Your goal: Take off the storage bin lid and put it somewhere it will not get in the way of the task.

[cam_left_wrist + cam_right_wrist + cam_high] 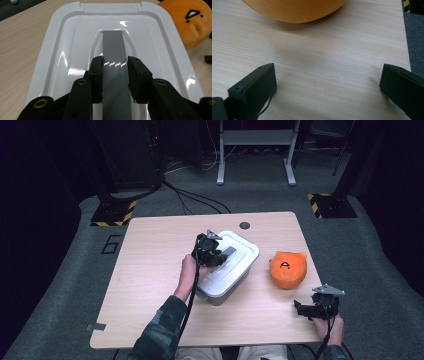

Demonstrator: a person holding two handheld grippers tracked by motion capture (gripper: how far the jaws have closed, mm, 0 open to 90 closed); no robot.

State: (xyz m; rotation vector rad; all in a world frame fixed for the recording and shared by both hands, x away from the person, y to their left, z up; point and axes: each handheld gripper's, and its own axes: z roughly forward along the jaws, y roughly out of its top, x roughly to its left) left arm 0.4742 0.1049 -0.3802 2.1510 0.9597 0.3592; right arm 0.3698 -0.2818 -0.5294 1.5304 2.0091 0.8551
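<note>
A grey storage box with a white lid (240,251) sits at the middle of the wooden table (150,270). Along the lid (70,50) runs a grey handle (113,45). My left gripper (115,75) is above the lid with one pad against each side of that handle; in the high view the left gripper (215,255) reaches in from the box's left. An orange plush toy (288,268) with a drawn face lies right of the box. My right gripper (305,309) rests near the table's front right corner, jaws wide open over bare wood (327,82), the plush (294,10) just beyond it.
A round cable hole (244,225) marks the table's far edge. Grey carpet surrounds the table, with yellow-and-black striped stand bases (114,213) at the back left and back right, cables and a white frame (255,150) behind.
</note>
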